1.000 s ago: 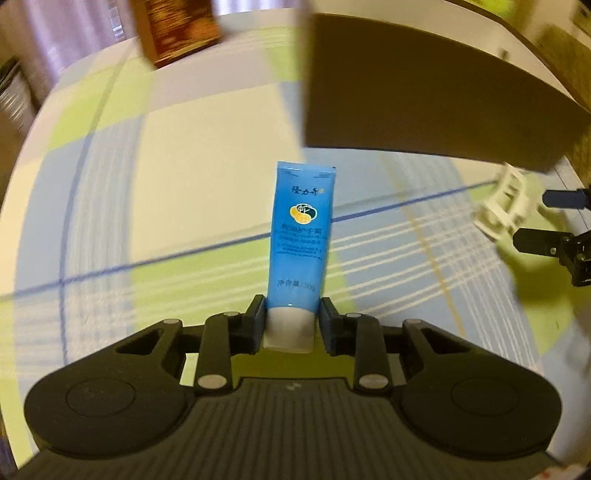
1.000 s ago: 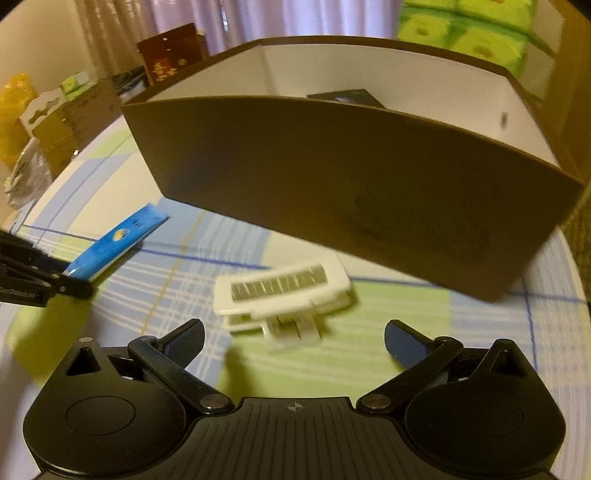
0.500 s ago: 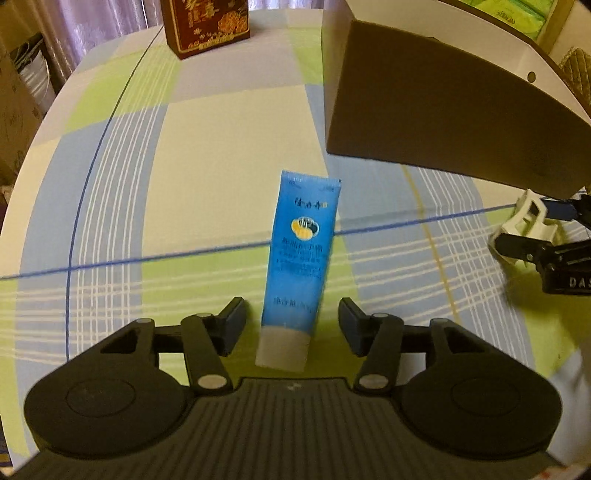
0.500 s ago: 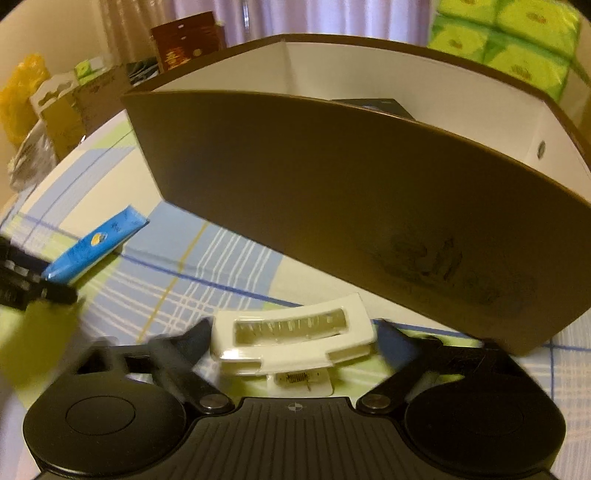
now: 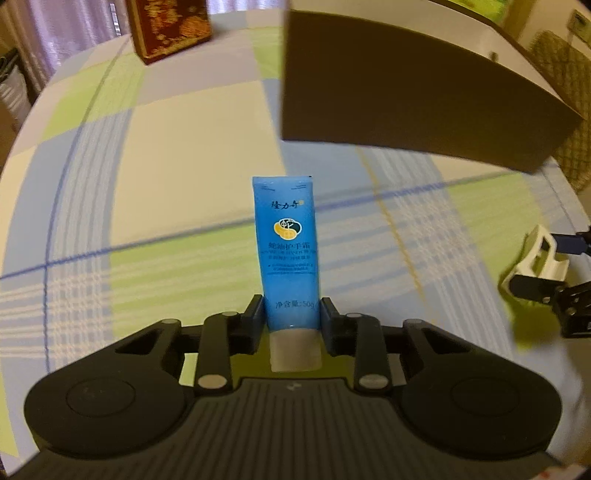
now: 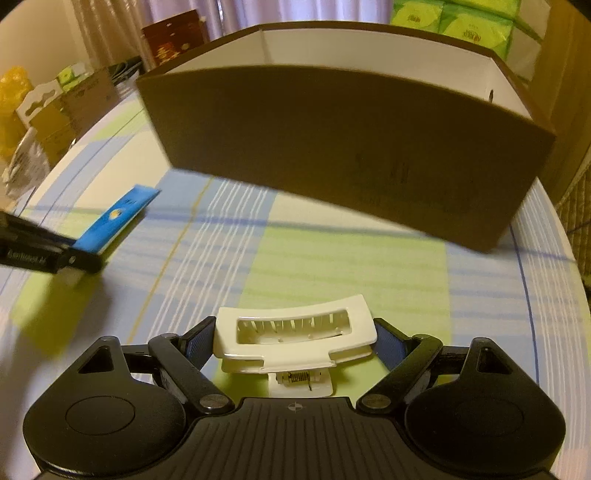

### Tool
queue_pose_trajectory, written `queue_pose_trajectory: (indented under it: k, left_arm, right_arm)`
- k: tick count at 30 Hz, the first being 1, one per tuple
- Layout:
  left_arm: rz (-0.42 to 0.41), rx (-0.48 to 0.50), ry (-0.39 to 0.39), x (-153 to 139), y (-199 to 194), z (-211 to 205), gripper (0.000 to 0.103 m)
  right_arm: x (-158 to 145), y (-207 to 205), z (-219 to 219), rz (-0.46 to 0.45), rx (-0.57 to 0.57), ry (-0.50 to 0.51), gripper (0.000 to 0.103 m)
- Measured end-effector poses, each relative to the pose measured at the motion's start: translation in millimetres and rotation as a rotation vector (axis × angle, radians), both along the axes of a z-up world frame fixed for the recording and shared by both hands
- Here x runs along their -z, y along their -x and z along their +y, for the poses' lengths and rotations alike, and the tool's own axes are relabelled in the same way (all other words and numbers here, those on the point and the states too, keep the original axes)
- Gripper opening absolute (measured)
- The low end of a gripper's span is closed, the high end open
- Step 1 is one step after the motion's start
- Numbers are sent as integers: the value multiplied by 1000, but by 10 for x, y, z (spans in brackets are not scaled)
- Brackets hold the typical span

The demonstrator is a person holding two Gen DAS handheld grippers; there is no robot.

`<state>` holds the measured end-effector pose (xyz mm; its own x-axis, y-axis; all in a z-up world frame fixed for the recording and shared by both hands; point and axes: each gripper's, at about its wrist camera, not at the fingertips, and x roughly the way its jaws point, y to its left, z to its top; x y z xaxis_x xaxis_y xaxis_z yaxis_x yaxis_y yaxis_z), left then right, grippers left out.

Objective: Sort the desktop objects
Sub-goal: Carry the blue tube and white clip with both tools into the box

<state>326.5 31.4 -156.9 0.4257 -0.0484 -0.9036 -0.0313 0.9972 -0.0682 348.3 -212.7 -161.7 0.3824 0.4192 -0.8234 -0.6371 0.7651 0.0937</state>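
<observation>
hand cream tube [image 5: 288, 254]: blue, clamped near its white cap end between the fingers of my left claw [image 5: 291, 314]; it points forward over the checked tablecloth [image 5: 166, 155].
hair clip [image 6: 295, 339]: white, pinched across its width by my right claw [image 6: 295, 336], jaws closed part way against its two ends.
brown box [image 6: 332, 147]: open-topped, white inside, standing just ahead of both claws on the cloth; i cannot make out what lies in it.
done so far: both things are gripped, one in each claw; whether they are clear of the cloth i cannot tell.
left to do: i judge neither is sorted yet; each needs carrying over the box wall and dropping in.
other things: a red carton [image 5: 170, 26] stands at the far edge, untouched.
</observation>
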Motion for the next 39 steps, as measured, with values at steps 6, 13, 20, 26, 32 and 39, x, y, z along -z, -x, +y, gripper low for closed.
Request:
queue_pose_trajectory:
  k: [6, 13, 20, 26, 32, 39]
  left_arm:
    - [38, 94, 49, -36, 376, -294, 26]
    - [50, 110, 59, -27, 498, -419, 43]
    - [17, 131, -21, 8, 303, -520, 40]
    - [19, 138, -48, -6, 407, -551, 30]
    - [30, 112, -42, -8, 487, -511, 30]
    - [38, 90, -38, -21, 547, -484, 30]
  right_arm:
    - [-24, 273, -217, 12, 22, 23, 85]
    - [-17, 372, -349, 4, 52, 44, 85]
    - [-3, 361, -309, -4, 55, 52, 88]
    - [-20, 378, -359, -10, 71, 46, 92]
    - [-43, 411, -361, -21, 66, 44, 92]
    - [-70, 452, -314, -51, 31, 65, 92]
